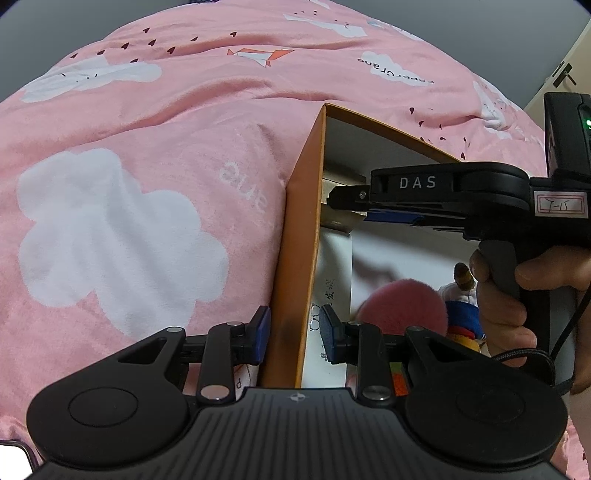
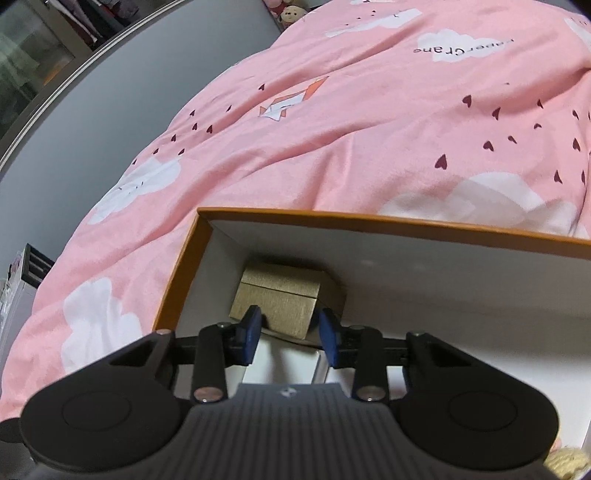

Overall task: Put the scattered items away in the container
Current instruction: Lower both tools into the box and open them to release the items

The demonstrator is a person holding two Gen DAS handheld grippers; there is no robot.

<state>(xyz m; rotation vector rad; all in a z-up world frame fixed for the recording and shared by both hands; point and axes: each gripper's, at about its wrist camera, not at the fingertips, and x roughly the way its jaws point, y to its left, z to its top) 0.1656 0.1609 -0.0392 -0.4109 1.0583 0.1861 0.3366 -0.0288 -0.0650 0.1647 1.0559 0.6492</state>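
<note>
An orange cardboard box with a white inside lies on a pink bedspread. My left gripper straddles its left wall, one blue pad outside and one inside, with gaps on both sides, so it is open. Inside the box lie a pink fluffy ball and a small colourful doll. My right gripper is over the box, open, its pads either side of a small gold box that rests on the box floor. It also shows in the left wrist view.
The pink bedspread with white clouds surrounds the box on all sides. Grey wall and a wardrobe stand beyond the bed. A white flat piece lies on the box floor under my right gripper. Soft toys sit at the bed's far end.
</note>
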